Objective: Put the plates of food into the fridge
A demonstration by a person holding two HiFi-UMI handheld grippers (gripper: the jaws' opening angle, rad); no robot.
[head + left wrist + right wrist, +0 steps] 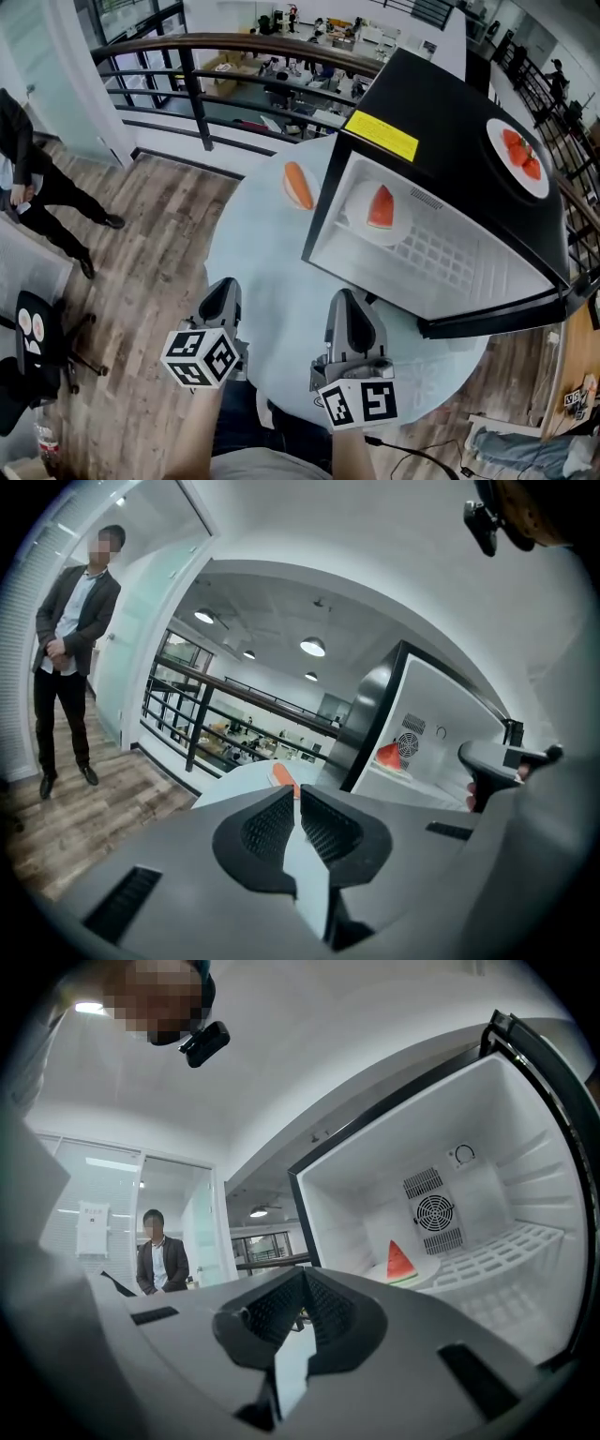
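A black mini fridge (pixel 441 112) stands open on the round pale table (pixel 253 253). On its white shelf sits a plate with a watermelon slice (pixel 380 210) (pixel 390 755) (pixel 400 1262). A second plate with an orange piece of food (pixel 298 185) (pixel 284 776) lies on the table left of the fridge. A third plate with red pieces (pixel 518 155) rests on top of the fridge. My left gripper (pixel 222 292) (pixel 298 789) and right gripper (pixel 345 304) (pixel 305 1274) hover over the table's near edge, both shut and empty, well short of the plates.
The fridge door (pixel 497 314) swings out to the right of my right gripper. A person in dark clothes (pixel 37 187) (pixel 70 639) stands on the wood floor at left. A black railing (pixel 187 84) runs behind the table; a black chair (pixel 37 342) is at lower left.
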